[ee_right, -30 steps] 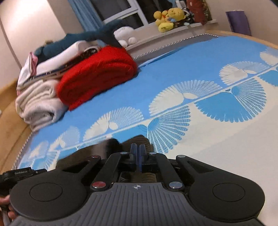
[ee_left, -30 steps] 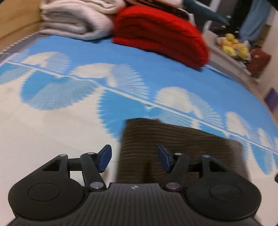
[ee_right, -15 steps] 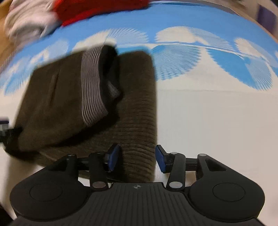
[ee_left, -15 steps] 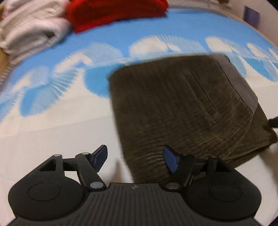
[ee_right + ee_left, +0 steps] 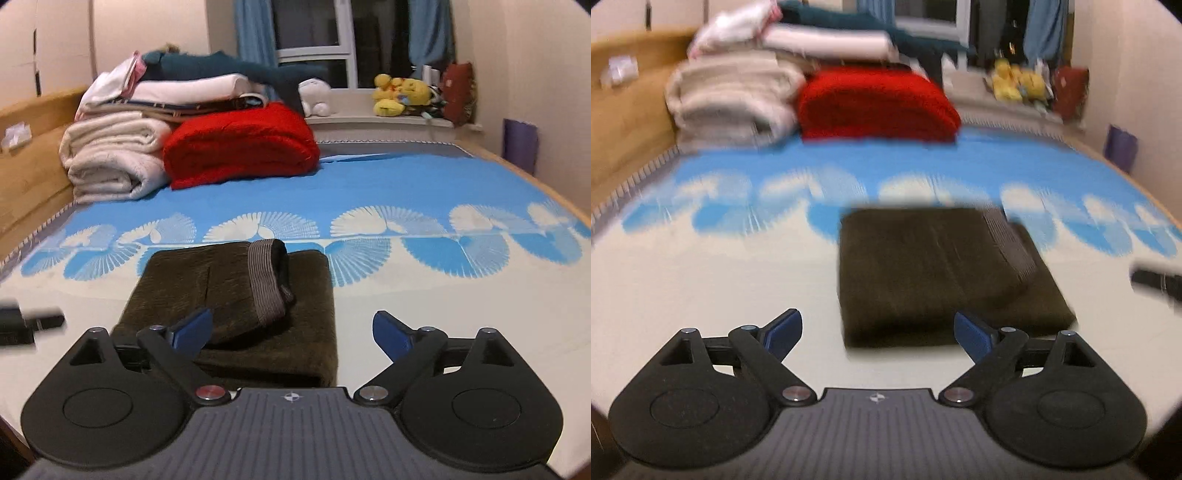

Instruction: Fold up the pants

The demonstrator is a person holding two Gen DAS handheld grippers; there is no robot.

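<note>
Left view blurred; ribbed brown pants (image 5: 236, 295) lie folded square near the bed's (image 5: 461, 302) front edge, both the left claw (image 5: 877, 332) and right claw (image 5: 291, 332) spread wide, holding nothing.

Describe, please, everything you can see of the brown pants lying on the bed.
The pants are dark brown, of a ribbed, corduroy-like fabric, folded into a compact, roughly rectangular stack of layers. A grey ribbed elastic waistband curls across the top layer, with a straight seam running beside it. They lie flat on the bed cover, where its white part meets the blue fan pattern. Both grippers, left and right, are open, gripping nothing.
</note>
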